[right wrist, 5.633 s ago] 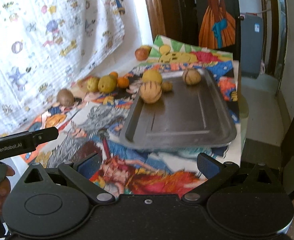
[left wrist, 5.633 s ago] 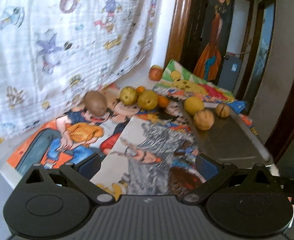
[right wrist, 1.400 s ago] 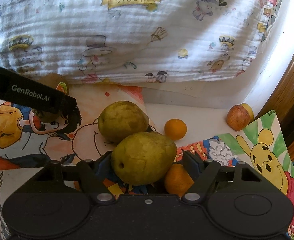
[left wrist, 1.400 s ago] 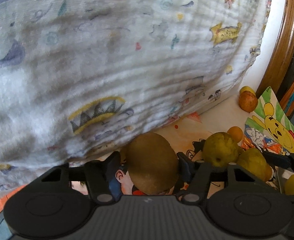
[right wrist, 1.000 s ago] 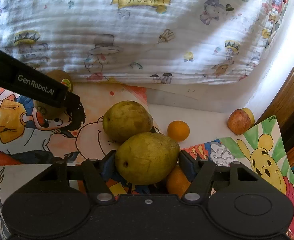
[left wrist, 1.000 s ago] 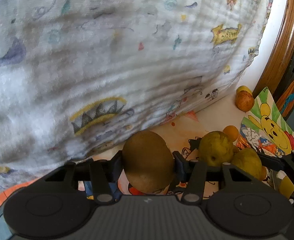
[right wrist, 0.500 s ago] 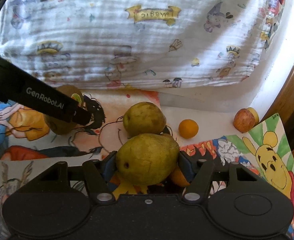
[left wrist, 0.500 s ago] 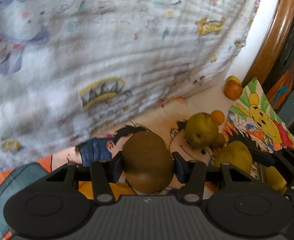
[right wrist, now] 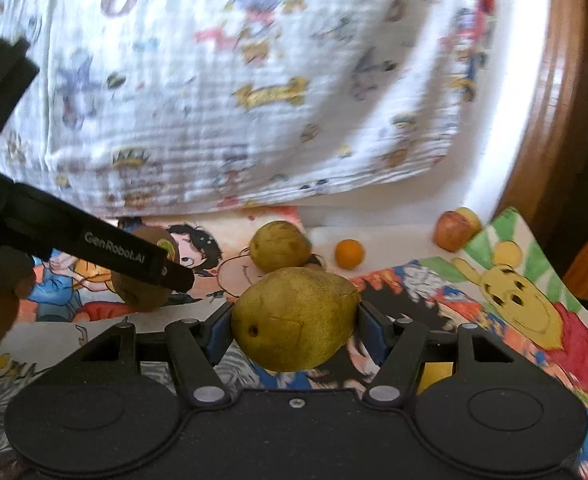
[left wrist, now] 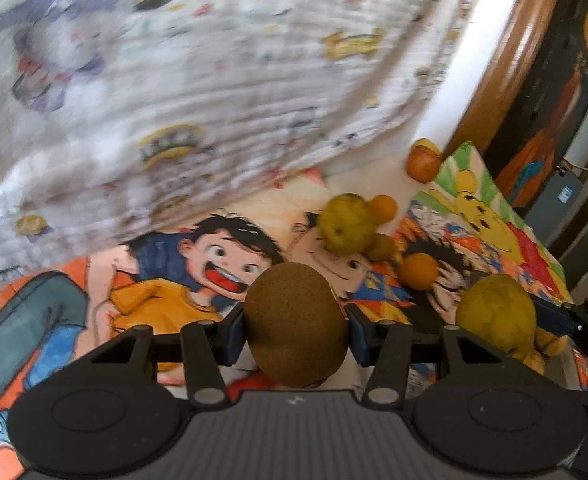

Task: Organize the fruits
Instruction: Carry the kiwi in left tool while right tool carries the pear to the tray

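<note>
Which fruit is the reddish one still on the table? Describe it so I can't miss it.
Find the wooden door frame at the far right. At its foot, beside the yellow bear drawing, sits the apple. It alone is red-orange; the nearby pear is green-yellow.

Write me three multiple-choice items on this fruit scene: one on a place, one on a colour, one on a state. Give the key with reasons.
1. Where does the second pear lie?
A. on the cartoon mat, beyond the held pear
B. in the left gripper
C. on the hanging cloth

2. What colour is the fruit in the left gripper?
A. red
B. brown
C. purple

3. What is the state of the right gripper?
A. open and empty
B. shut on an orange
C. shut on the pear

Key: 1 A, it rests on the mat behind the held pear. 2 B, the kiwi is brown. 3 C, both jaws press the pear's sides.
</note>
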`<control>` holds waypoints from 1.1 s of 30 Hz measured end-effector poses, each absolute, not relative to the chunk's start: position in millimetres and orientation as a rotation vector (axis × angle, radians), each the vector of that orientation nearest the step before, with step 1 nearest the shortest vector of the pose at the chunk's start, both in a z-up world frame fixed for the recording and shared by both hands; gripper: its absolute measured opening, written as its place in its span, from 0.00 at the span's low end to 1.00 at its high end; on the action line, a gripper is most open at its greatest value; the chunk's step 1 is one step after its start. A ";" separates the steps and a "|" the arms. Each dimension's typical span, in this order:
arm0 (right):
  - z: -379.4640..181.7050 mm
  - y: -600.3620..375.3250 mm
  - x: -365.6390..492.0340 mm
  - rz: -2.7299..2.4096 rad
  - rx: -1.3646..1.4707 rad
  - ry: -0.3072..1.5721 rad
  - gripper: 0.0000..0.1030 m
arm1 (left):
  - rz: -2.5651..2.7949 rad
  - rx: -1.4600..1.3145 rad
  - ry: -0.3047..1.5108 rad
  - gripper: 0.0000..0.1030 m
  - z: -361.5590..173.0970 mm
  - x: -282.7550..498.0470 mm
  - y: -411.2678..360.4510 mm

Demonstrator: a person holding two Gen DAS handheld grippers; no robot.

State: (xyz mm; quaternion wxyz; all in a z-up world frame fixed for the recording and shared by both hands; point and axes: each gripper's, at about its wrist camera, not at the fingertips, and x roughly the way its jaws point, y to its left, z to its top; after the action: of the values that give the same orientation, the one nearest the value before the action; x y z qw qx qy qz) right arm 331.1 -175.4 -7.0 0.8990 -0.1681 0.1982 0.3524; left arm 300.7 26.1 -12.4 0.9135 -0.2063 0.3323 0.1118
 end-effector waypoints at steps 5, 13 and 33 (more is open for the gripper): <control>2.5 -213.4 319.0 0.652 -0.287 0.399 0.64 | 0.163 -0.395 0.664 0.53 -1.8 295.6 -0.8; -1.4 -282.2 313.4 0.498 -0.246 0.420 0.64 | 0.033 -0.340 0.657 0.53 4.2 287.3 -49.2; -42.5 -343.0 339.4 0.375 -0.195 0.511 0.64 | -0.226 -0.171 0.683 0.53 -9.7 285.7 -130.2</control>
State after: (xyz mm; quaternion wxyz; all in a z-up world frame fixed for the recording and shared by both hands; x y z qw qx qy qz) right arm 339.4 -343.0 -42.5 0.9455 -0.0956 0.2509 0.1842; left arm 285.7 -130.2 -9.7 0.9324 -0.0837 0.3339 -0.1102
